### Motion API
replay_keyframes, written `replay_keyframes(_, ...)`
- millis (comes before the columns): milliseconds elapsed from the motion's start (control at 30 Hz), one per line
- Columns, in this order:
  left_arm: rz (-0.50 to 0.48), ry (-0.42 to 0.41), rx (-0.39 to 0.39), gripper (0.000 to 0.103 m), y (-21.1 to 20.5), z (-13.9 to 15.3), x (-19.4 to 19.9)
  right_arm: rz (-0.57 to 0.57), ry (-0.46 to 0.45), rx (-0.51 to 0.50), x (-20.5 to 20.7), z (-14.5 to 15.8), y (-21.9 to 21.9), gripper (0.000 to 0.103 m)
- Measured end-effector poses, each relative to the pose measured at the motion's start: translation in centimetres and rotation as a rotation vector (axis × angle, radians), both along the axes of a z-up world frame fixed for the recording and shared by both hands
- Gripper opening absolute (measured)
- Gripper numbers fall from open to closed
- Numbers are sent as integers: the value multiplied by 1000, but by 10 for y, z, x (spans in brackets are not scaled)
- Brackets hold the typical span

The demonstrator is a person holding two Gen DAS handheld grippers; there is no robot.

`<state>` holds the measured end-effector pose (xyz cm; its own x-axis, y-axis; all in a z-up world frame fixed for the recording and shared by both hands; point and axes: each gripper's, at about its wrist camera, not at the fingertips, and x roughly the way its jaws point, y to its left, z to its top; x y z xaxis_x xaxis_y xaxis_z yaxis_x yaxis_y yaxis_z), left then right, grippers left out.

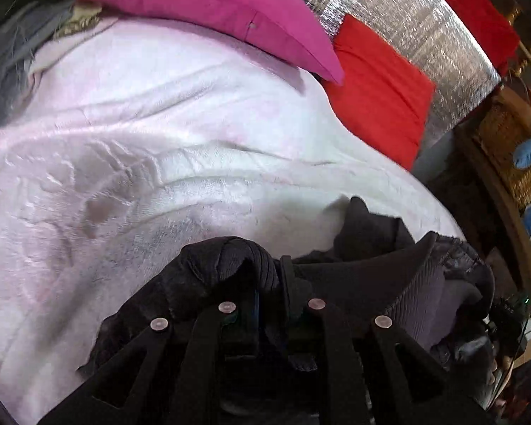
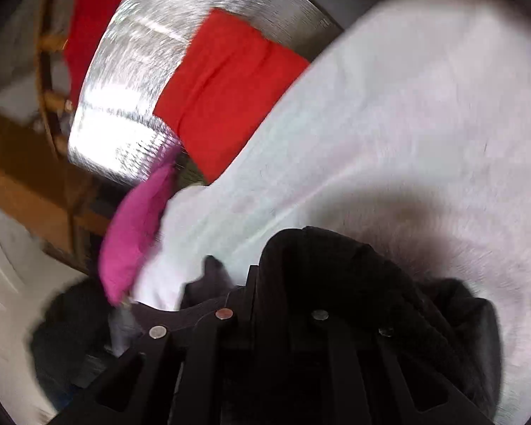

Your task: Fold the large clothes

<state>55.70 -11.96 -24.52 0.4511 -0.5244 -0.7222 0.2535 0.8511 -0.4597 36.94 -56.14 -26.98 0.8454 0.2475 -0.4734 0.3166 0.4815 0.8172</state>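
A dark, ribbed garment (image 1: 389, 276) hangs bunched over the near part of a bed covered with a pale pink blanket (image 1: 141, 148). In the left wrist view my left gripper (image 1: 270, 276) is shut on a fold of this dark cloth, which wraps over the fingertips. In the right wrist view my right gripper (image 2: 262, 279) is shut on another part of the dark garment (image 2: 329, 265), and the cloth drapes over its right finger. That view is tilted and blurred. The pale blanket (image 2: 407, 124) fills the right half of it.
A magenta pillow (image 1: 212, 10) and a red pillow (image 1: 378, 88) lie at the head of the bed against a silver foil-like panel (image 1: 414, 35). A wicker shelf (image 1: 509, 148) with a blue item stands at the right. The magenta pillow (image 2: 138, 226) and red pillow (image 2: 226, 95) also show in the right wrist view.
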Motion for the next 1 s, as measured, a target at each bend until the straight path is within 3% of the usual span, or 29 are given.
replay_keyframes(67, 2, 46, -47, 13, 5, 1, 4, 0, -39, 83, -4, -2, -10, 20)
replay_keyframes(100, -6, 68, -94, 20, 10, 2, 6, -17, -70, 131, -10, -2, -16, 24)
replay_keyframes(133, -8, 90, -159, 26, 19, 8, 3, -43, -118, 187, -19, -1, -22, 38)
replay_keyframes(167, 7, 81, -186, 41, 25, 14, -1, -72, -166, 231, -31, 1, -28, 71)
replay_keyframes(200, 43, 45, -186, 65, 33, 25, -8, -97, -199, 249, -42, 6, -32, 84)
replay_keyframes(233, 107, -30, -155, 75, 45, 43, -22, -146, -246, 240, -60, 15, -35, 97)
replay_keyframes(267, 142, -88, -145, 84, 52, 55, -34, -192, -269, 204, -75, 24, -34, 98)
replay_keyframes(333, 167, -165, -121, 85, 63, 78, -63, -164, -269, 100, -95, 48, -28, 98)
replay_keyframes(433, 156, -139, 25, 85, 62, 89, -109, -104, -110, -76, -104, 75, -8, 97)
replay_keyframes(567, 223, -76, 165, 85, 70, 66, -155, -55, 47, -357, -116, 98, 33, 97)
replay_keyframes(733, 285, 27, 299, 85, 80, 22, -163, -49, 202, -562, -113, 80, 45, 93)
replay_keyframes(800, 289, 42, 284, 86, 83, 15, -161, -22, 252, -568, -104, 62, 37, 84)
replay_keyframes(833, 291, 36, 278, 86, 82, 15, -160, 5, 279, -557, -95, 51, 36, 73)
replay_keyframes(867, 287, 28, 282, 86, 80, 15, -158, 32, 302, -546, -87, 44, 35, 50)
replay_keyframes(933, 272, 2, 315, 86, 73, 16, -152, 83, 367, -536, -77, 28, 39, 40)
replay_keyframes(1000, 258, -17, 341, 86, 64, 16, -143, 49, 354, -604, -77, 34, 40, 18)
